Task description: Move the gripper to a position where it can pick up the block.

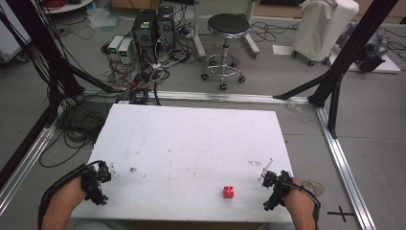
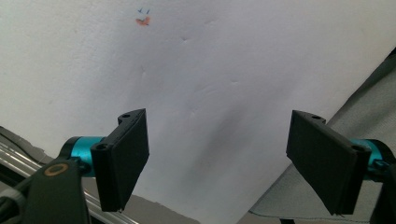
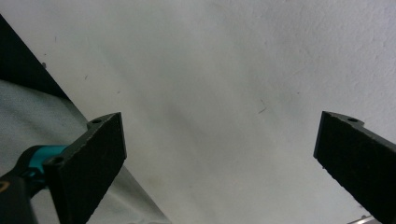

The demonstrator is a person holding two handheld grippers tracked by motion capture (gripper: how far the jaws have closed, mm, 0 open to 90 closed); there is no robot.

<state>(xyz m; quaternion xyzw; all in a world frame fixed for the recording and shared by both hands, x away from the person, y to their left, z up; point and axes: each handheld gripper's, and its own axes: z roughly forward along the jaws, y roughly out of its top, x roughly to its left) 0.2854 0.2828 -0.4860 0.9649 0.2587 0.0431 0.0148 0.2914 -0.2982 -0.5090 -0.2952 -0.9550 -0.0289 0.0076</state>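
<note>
White table [image 1: 191, 143] seen from the high view, a person's forearms coming in at both bottom corners. Left gripper [image 1: 98, 179] sits at the table's near left edge, right gripper [image 1: 274, 184] at the near right edge, well apart from each other. Only loose object on the top: a small red cube [image 1: 228, 192] with pale dots, like a die, near the front edge, right of centre, closer to the right gripper but not touching it. Nothing is between either pair of jaws.

Left gripper view: left gripper [image 2: 224, 158] with jaws wide apart, empty, teal fittings behind the black pads. Under them plain white table [image 2: 210, 70], with a small orange and blue mark [image 2: 143, 19] far up the surface; that mark is too small to pick out from the high view. Grey floor at the right corner, metal rail at the lower left. Cube not in this frame.

Right gripper view: right gripper [image 3: 219, 154] with jaws also wide apart, empty. White table [image 3: 224, 70] with faint scuffs, grey floor past the edge at left. Cube not in this frame either.

High view alone gives the surroundings: black stool [image 1: 229, 26] on castors behind the table, two computer towers [image 1: 154, 26] with tangled cables on the floor at upper left, a white covered unit [image 1: 323, 28] at upper right, black frame struts on both sides, aluminium rails along the floor.
</note>
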